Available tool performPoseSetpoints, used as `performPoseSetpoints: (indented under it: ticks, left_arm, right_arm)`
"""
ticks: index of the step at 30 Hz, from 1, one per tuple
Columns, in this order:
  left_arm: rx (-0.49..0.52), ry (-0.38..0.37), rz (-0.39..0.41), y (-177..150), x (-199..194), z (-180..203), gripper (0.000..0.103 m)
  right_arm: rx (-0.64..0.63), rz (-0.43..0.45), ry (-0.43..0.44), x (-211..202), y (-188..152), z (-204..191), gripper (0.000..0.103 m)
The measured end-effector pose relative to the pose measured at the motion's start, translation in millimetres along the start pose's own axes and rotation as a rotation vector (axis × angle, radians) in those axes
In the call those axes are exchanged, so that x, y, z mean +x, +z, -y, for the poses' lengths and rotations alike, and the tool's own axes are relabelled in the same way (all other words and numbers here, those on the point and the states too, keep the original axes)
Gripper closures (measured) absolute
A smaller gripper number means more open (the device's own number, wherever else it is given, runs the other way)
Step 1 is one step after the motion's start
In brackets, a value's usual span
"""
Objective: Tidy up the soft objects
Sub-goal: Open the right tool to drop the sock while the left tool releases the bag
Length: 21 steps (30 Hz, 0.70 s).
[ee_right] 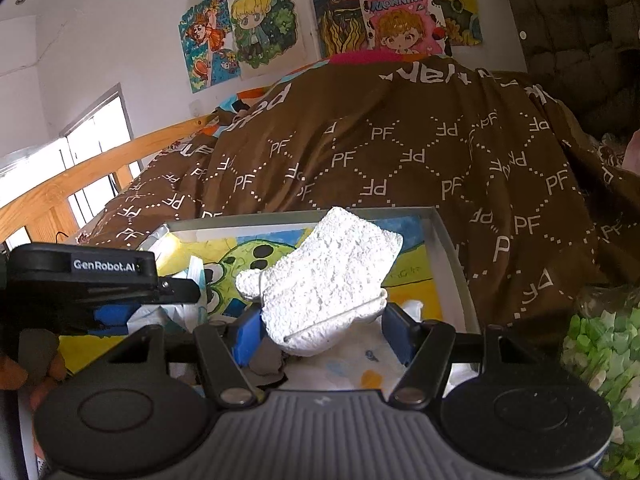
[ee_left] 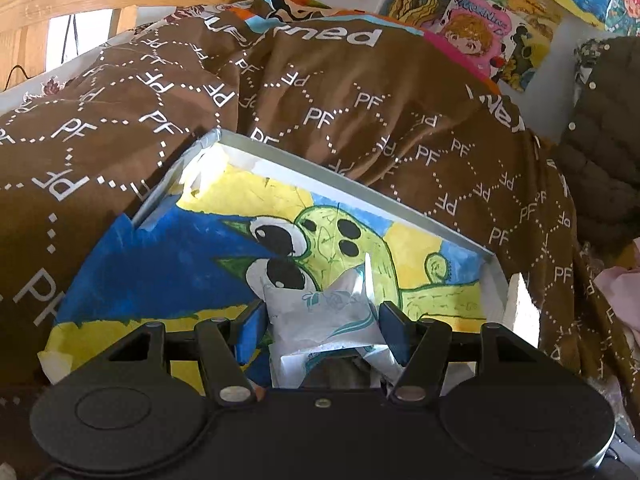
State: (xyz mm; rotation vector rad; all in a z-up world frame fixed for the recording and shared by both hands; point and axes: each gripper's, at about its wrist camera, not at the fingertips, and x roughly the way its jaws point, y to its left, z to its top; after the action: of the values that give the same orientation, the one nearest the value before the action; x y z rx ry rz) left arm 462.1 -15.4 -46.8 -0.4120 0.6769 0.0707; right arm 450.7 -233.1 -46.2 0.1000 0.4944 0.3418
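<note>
- Left gripper [ee_left: 322,326] was clamped on a crumpled white packet [ee_left: 320,316] with teal print; both blue pads pressed into its sides.
- The packet hung low over the near part of a shallow grey tray [ee_left: 352,178]; whether it touched the tray floor could not be told.
- Tray floor was covered by a painted sheet [ee_left: 160,256]: green cartoon creature with big black eyes, on blue and yellow.
- Right gripper [ee_right: 320,332] held a white fluffy sock [ee_right: 324,280], fingers closed on its lower end; the right pad's contact was not clear.
- The sock stuck up and away from the gripper, tilted to the far right, over the near right part of the tray [ee_right: 448,240].
- In the right wrist view the left gripper [ee_right: 132,308] showed at the left edge with the packet [ee_right: 188,304] beside it; fingers of a hand [ee_right: 40,360] showed below it.
- Another white printed soft item [ee_right: 360,360] lay in the tray's near right corner, under the sock.
- The tray sat on a brown quilt [ee_left: 360,120] with white "PF" lettering, heaped behind it on the far side.
- A wooden bed rail [ee_right: 120,156] ran along the far left.
- Colourful cartoon drawings [ee_right: 256,24] were stuck on the far white wall.
- A bag of green and white bits [ee_right: 600,352] sat at the near right.
- A dark quilted jacket [ee_left: 600,140] hung at the far right.
</note>
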Motion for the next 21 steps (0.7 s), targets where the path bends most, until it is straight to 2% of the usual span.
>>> performPoseSetpoints:
  ticks: [21]
  left_arm:
    - [0.005,0.013,-0.021,-4.0,2.6,1.3,0.035]
  right_arm:
    - [-0.02,-0.024,-0.011,0.7,-0.9,-2.8,0.032]
